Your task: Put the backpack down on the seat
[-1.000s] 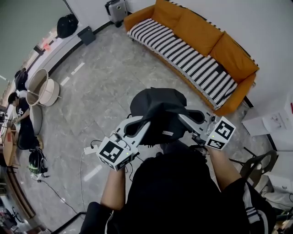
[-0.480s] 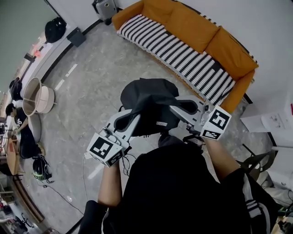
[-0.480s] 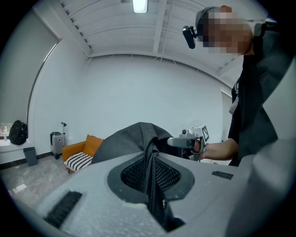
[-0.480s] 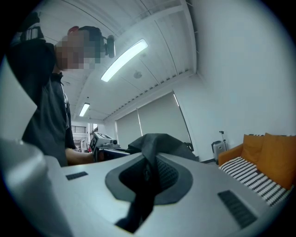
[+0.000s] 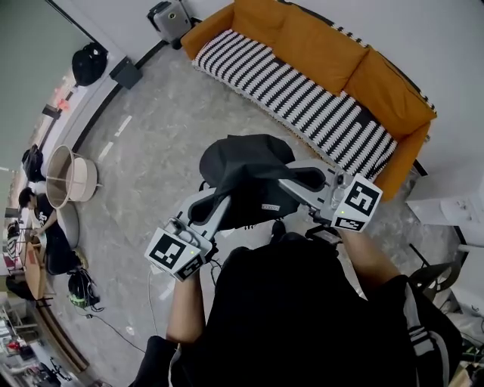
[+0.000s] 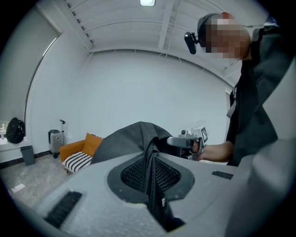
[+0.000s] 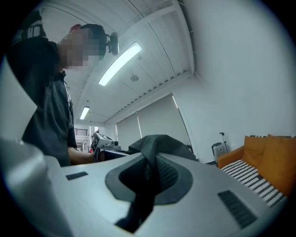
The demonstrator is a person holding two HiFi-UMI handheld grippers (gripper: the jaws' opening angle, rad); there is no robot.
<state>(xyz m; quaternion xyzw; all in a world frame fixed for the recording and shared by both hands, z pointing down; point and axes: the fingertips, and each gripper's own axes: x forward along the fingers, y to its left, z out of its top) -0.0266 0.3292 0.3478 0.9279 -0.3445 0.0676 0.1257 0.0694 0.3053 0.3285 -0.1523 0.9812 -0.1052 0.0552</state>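
Observation:
A black backpack [image 5: 246, 174] hangs in the air over the grey floor, in front of the person. My left gripper [image 5: 225, 199] is shut on one black strap [image 6: 151, 178] that runs between its jaws. From the other side, my right gripper [image 5: 283, 181] is shut on another strap [image 7: 147, 183] of the backpack [image 7: 159, 142]. The orange sofa [image 5: 378, 83] with a black-and-white striped seat cover [image 5: 302, 94] stands beyond the backpack along the white wall. The left gripper view shows the backpack [image 6: 125, 141] with the right gripper [image 6: 187, 141] behind it.
A grey suitcase [image 5: 169, 18], a dark bin [image 5: 125, 73] and a black bag [image 5: 88, 64] stand by the far wall. Round baskets [image 5: 69, 175] and a seated person [image 5: 34, 202] are at the left. Cables [image 5: 113, 326] lie on the floor. White furniture [image 5: 454, 212] stands at the right.
The view has shifted a little as the person moves over the floor. Both grippers keep hold of the backpack in the same pose.

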